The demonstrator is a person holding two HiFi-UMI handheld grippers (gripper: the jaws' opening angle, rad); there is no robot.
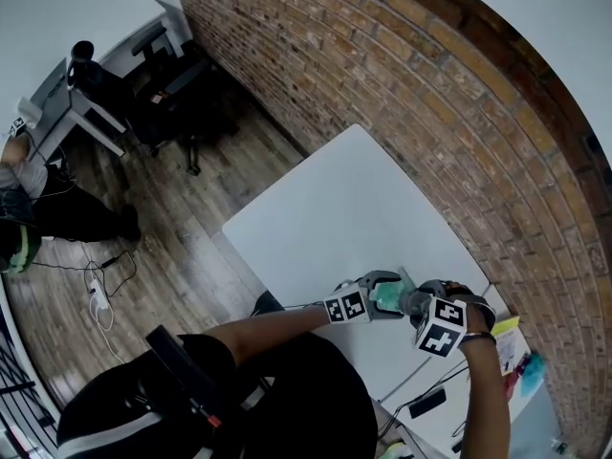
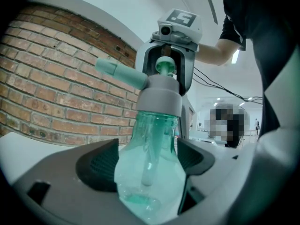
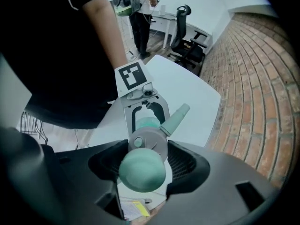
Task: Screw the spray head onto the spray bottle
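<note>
Mostly hidden: the spray bottle (image 1: 389, 298)
In the head view only a teal sliver shows between the left gripper (image 1: 381, 289) and the right gripper (image 1: 419, 304); in the right gripper view the spray head (image 3: 149, 146) covers its body.

Head view steeply down on table (image 1: 325, 208), gripper views level and downward, both near spray bottle (image 2: 149, 170)

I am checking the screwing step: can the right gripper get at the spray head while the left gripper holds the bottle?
Probably yes: the right gripper points down from above, jaws closed on the spray head; the left gripper grips the bottle lower, from the side.
</note>
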